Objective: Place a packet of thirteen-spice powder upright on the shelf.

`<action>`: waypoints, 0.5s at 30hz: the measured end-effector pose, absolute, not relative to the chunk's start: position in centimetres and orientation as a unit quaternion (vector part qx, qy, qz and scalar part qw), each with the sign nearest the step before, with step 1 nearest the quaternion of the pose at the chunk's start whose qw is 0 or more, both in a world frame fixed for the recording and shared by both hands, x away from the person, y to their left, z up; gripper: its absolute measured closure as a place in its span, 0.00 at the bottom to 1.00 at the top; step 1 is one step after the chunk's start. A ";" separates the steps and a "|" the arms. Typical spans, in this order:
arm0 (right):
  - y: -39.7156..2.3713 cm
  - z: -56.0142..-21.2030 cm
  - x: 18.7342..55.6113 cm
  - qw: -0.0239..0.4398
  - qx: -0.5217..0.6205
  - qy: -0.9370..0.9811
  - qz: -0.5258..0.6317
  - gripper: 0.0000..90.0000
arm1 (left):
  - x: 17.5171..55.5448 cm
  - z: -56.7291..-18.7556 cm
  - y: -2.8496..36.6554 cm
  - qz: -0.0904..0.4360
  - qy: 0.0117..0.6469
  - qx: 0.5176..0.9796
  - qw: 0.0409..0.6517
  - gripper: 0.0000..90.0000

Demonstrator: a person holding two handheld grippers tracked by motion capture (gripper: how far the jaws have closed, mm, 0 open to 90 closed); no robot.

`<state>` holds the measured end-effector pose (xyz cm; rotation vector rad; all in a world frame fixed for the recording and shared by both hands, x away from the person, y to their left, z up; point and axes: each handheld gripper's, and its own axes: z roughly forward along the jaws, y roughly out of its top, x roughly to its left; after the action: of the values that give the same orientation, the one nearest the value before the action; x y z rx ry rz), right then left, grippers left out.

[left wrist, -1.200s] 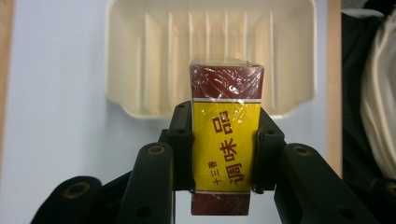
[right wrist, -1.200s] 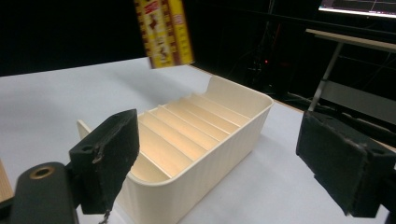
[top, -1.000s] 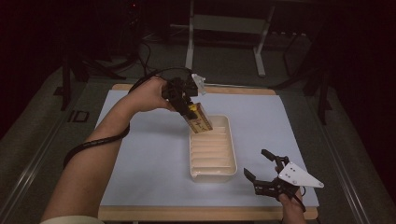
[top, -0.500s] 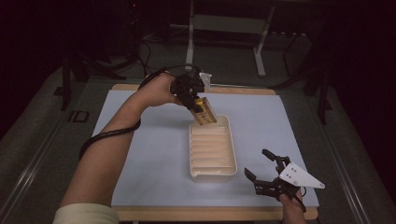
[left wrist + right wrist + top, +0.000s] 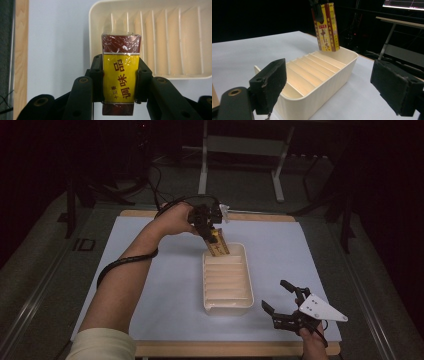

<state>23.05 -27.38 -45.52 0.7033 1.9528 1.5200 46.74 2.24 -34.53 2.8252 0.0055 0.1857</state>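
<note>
A yellow and dark red box wrapped in clear film is clamped between the pads of my left gripper. In the high view that box hangs tilted over the far end of a cream tray with several narrow slots, my left gripper above it. The right gripper view shows the box just above the tray's far slots, its lower end close to the dividers. Whether it touches them I cannot tell. My right gripper rests open near the table's front right, beside the tray, with nothing between its jaws.
A white mat covers the wooden table. Cables trail from the left gripper along the forearm. Dark floor and metal stand legs lie beyond the far edge.
My left hand has carried the box away toward the tray's far end and lowered it. The right gripper has stayed where it was.
</note>
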 end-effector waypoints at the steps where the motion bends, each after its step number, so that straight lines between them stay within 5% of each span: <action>1: -27.4 -45.5 23.1 0.281 0.261 0.728 0.567 0.15 | 46.9 -34.7 2.2 0.064 0.000 0.987 0.150 0.76; 15: -27.3 -45.5 23.0 0.279 0.261 0.730 0.567 0.15 | 47.7 -36.8 1.0 0.055 0.015 0.989 0.136 0.75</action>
<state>23.02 -27.34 -45.52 0.6994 1.9573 1.5210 47.74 0.97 -36.78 2.8636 0.0433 0.1579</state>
